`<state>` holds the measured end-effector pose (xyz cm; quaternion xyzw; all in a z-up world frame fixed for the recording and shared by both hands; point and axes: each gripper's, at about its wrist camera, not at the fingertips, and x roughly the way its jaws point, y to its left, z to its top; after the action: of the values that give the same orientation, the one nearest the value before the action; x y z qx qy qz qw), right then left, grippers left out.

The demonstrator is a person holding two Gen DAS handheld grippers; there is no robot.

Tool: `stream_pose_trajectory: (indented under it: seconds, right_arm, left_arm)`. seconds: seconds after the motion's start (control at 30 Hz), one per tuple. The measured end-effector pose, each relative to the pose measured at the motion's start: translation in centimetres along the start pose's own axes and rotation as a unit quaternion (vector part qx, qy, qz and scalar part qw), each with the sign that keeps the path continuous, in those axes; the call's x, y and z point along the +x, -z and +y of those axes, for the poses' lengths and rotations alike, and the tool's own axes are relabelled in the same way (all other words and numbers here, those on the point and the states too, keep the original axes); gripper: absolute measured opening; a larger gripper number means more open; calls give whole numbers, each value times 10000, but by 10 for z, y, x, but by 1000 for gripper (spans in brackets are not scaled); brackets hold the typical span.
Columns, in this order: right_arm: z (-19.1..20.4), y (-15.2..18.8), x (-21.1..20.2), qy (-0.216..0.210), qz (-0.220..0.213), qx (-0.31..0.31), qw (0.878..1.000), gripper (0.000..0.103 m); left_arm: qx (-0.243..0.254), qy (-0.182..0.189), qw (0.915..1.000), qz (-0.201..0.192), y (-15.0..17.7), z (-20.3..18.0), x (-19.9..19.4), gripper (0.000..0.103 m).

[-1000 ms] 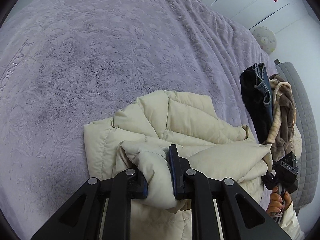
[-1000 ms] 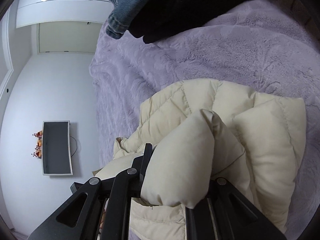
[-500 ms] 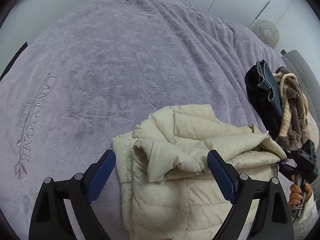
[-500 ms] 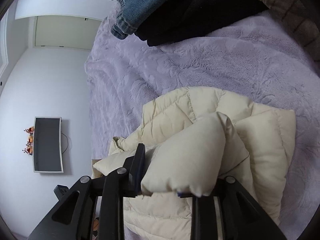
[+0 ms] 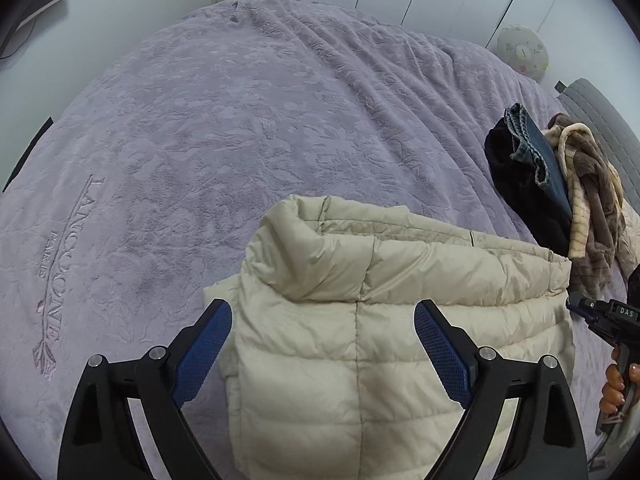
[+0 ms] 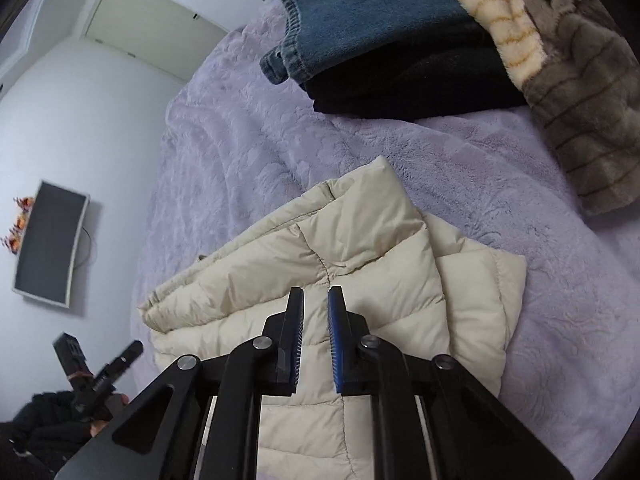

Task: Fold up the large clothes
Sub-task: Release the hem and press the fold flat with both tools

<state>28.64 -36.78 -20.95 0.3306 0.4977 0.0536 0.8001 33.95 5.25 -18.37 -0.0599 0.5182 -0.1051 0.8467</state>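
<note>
A cream puffer jacket (image 5: pixel 360 340) lies folded on the purple bedspread (image 5: pixel 240 120), its top layer doubled over along the far edge. My left gripper (image 5: pixel 322 308) hovers above it, open wide, blue pads clear of the fabric. In the right wrist view the jacket (image 6: pixel 360 248) lies under my right gripper (image 6: pixel 316 292). Its jaws are closing, with only a narrow slit between them and nothing in it. My right gripper (image 5: pixel 600 316) also shows at the jacket's right edge, held by a hand.
A pile of clothes (image 5: pixel 552 176) lies to the right of the jacket: blue jeans (image 6: pixel 380 12), a black garment, and a brown and cream fleece (image 6: pixel 580 100). A grey padded headboard (image 5: pixel 604 120) stands beyond it. A monitor (image 6: pixel 50 244) hangs on the wall.
Both grippers let go of the jacket folds and rose. The left jaws opened wide. The released folds dropped flat onto the jacket.
</note>
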Motion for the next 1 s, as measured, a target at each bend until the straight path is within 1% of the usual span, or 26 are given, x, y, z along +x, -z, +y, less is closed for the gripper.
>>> stream_pose_trajectory:
  seconds: [0.07,0.13,0.2,0.23,0.27,0.37,0.43,0.6,0.63,0.7,0.73,0.8,0.87,0.9,1.0]
  right_arm:
    - [6,-4,12,285,-52,-277,9992,14]
    - [5,-9,27,615,-94,-450,9971,14]
    - [-6,-13,44,753,-13,-386,9964,14]
    - [-13,-13,50,786,18,-307,9964,9]
    - [-20,-13,57,781,34,-246,9966,9]
    - [-35,-12,71,690,89,-127,9975,8]
    - [-42,-13,76,625,124,-37,9980,6]
    - [-45,-15,72,572,157,115,9982,6]
    - [-44,-16,69,543,156,114,9983,10]
    - [-39,-16,61,531,131,102,9985,11]
    - [-36,-15,57,517,117,103,9985,13]
    - [-32,-12,46,395,58,169,9991,26]
    - [-30,-5,30,198,-61,279,9994,58]
    - [-27,-1,22,144,-135,311,9993,63]
    - [-19,18,-1,-157,-187,403,9989,64]
  left_arm:
    - [93,-240,9996,-70,-7,-8,17,93]
    - [91,-494,9987,-6,-12,-11,39,93]
    - [-46,-555,9984,137,-14,-7,60,93]
    - [-106,-592,9980,188,-13,-4,70,93]
    - [-155,-629,9976,228,-12,-1,77,93]
    - [-340,-465,9978,326,-9,8,93,93]
    - [-363,-453,9977,351,-8,10,100,94]
    - [-325,-501,9974,410,-10,5,98,94]
    - [-346,-473,9974,413,-11,6,93,94]
    - [-413,-360,9978,373,-12,10,80,94]
    - [-453,-285,9980,335,-11,12,73,94]
    - [-553,-138,9980,277,-6,18,55,94]
    - [-690,45,9973,241,2,25,35,94]
    - [-767,158,9967,224,7,30,25,94]
    - [-986,388,9941,236,32,41,-3,94]
